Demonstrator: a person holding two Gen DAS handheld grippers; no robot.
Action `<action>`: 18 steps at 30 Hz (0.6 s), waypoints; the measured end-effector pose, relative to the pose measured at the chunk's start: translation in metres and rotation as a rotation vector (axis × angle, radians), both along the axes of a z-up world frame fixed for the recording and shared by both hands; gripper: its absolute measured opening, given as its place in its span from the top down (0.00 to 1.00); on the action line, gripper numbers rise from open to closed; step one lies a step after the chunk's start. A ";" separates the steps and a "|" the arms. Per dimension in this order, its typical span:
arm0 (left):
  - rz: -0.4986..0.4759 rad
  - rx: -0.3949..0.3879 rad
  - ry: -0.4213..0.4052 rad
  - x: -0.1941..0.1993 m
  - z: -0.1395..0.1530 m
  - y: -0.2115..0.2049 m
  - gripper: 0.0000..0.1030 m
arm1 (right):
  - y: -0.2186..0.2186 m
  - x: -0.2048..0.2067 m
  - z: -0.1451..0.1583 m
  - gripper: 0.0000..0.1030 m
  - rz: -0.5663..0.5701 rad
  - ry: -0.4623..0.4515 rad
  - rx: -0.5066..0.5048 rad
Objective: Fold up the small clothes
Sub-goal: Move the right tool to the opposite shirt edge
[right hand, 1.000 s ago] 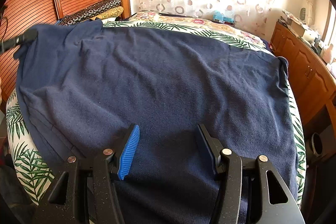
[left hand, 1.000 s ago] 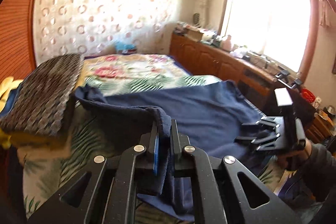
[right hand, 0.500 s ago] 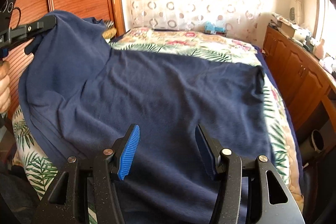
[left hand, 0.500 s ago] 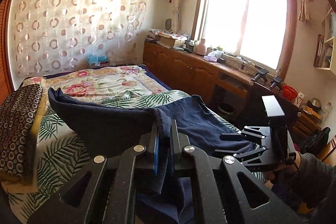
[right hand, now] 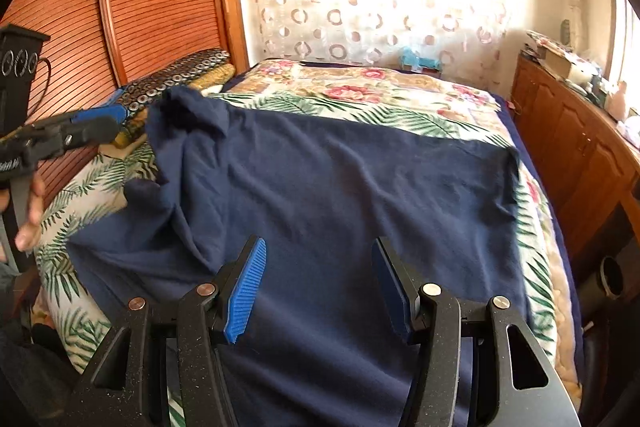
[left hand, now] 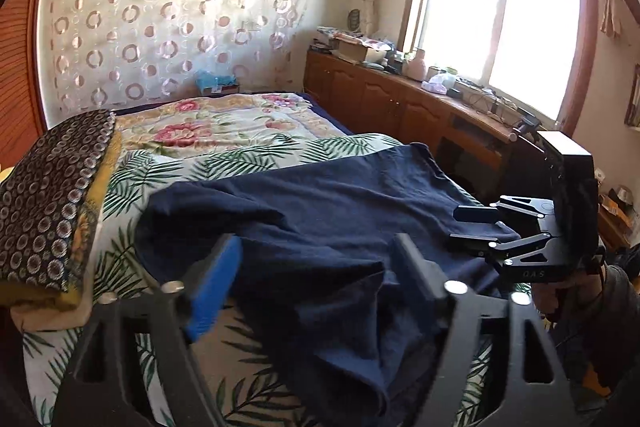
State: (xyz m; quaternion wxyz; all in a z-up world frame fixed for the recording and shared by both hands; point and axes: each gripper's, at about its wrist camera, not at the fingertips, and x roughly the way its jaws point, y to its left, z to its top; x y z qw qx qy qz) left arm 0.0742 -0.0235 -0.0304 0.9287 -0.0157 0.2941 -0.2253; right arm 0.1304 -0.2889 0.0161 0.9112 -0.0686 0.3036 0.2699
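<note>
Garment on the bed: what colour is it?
Plain navy blue garment, no print; clearest in the right wrist view.

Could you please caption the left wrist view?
Left hand-held gripper opening above a navy garment on the bed.

My right gripper (right hand: 318,287) open at six o'clock, above blue shirt (right hand: 340,195) spread on bed (right hand: 400,99). My left gripper (right hand: 94,125) at nine o'clock, jaws opening, shirt corner just beside.
</note>
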 end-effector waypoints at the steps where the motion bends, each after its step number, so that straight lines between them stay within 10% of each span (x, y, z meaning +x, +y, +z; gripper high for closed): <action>1: 0.009 -0.002 0.000 0.000 -0.001 0.004 0.20 | 0.006 0.002 0.001 0.44 0.014 0.003 0.003; 18: 0.191 0.003 -0.027 -0.018 -0.015 0.063 0.20 | 0.096 0.056 -0.007 0.44 0.187 0.103 0.036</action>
